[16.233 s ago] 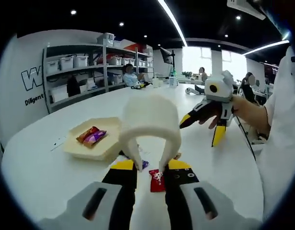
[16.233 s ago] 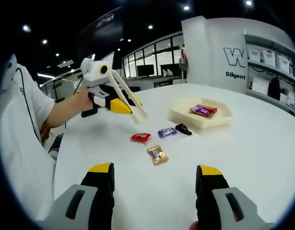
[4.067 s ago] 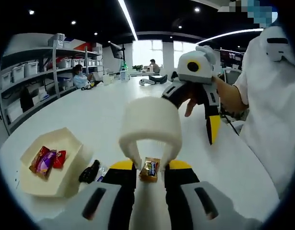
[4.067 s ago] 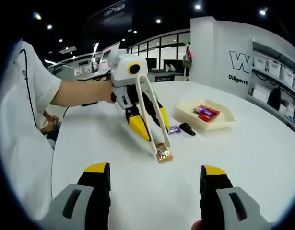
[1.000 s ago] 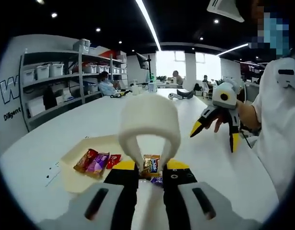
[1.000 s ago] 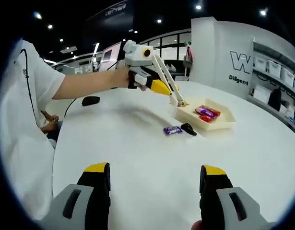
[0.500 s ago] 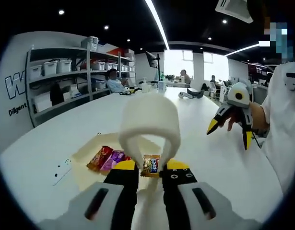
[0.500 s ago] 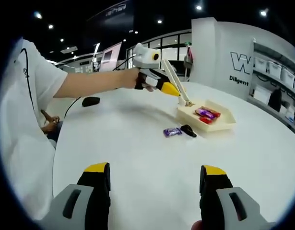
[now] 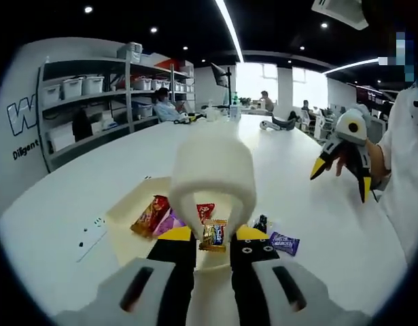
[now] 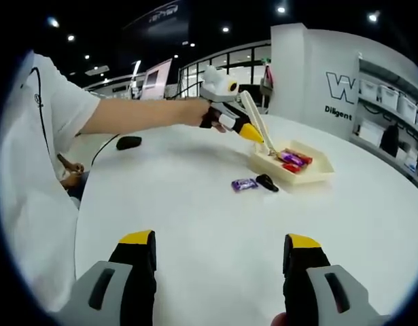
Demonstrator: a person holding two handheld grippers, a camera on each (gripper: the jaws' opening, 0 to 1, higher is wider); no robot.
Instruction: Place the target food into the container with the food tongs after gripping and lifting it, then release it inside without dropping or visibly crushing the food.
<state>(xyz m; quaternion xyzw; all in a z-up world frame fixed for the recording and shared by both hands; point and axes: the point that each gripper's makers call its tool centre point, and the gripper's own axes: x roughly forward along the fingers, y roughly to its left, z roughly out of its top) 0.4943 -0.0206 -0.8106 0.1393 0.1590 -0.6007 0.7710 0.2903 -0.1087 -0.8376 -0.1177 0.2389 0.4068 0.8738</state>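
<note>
Target food: a gold-wrapped candy is pinched between the tips of the white food tongs, lifted off the surface and held over the near edge of the container.
Left tool: the left tool is closed narrowly around the arms of the tongs, so that they are squeezed onto the candy; in the right gripper view the same tool is seen reaching to the container from the person's outstretched arm.
Container: a shallow cream tray on the white surface, already holding an orange-red, a purple and a red sweet.
Beside the container: a dark sweet and a purple-wrapped sweet lie on the surface just beside its right edge.
Right tool: the right tool is held wide and empty, well apart from the container.
Step in hand: carrying is judged nearly complete; release is not yet made.
Next move: the tips should be brought a little further over the container's floor, lowered, then the squeeze eased gently so the candy is let go inside.
</note>
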